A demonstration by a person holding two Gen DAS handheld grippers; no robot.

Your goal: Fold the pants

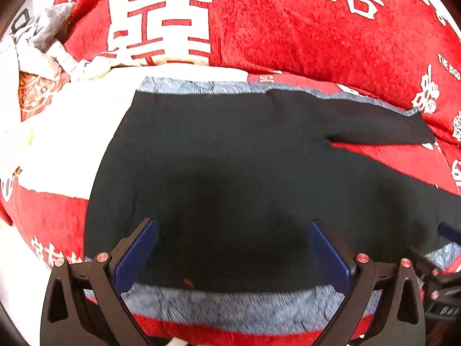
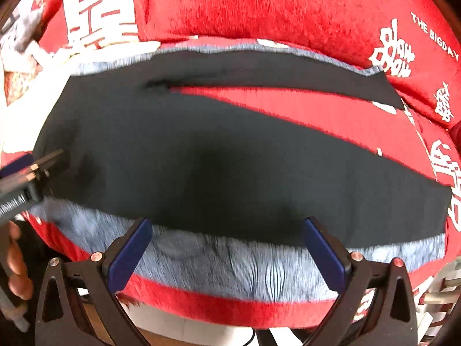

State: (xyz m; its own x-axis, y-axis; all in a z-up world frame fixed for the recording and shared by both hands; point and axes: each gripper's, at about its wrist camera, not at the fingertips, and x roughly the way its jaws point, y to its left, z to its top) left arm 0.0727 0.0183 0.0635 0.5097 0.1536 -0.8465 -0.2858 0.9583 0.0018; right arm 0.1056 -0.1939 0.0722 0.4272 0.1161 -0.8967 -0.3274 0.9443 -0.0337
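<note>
Red bedding (image 1: pixel 302 28) (white characters printed) over grey-blue mat (image 2: pixel 230 268).

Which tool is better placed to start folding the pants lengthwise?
Probably the right tool: it hangs open just above the near leg's edge of the black pants, ready to grip. The left tool, also open, sits over the middle of the waist end, with no edge between its fingers.

- The left hand-held gripper (image 1: pixel 233 248) is showing two black, triangulated plastic finger arms.
- Blue rectangular pads (image 1: pixel 135 256) are lining the inner faces of its fingers.
- Copper-coloured round screws (image 1: pixel 101 257) are sitting at its linkage joints.
- The right hand-held gripper (image 2: pixel 227 248) is presenting the same black frame, blue pads (image 2: pixel 128 255) and copper-coloured screws (image 2: pixel 95 257).
- White lettering, too blurred to read, is showing on the left unit's black body in the right wrist view.
</note>
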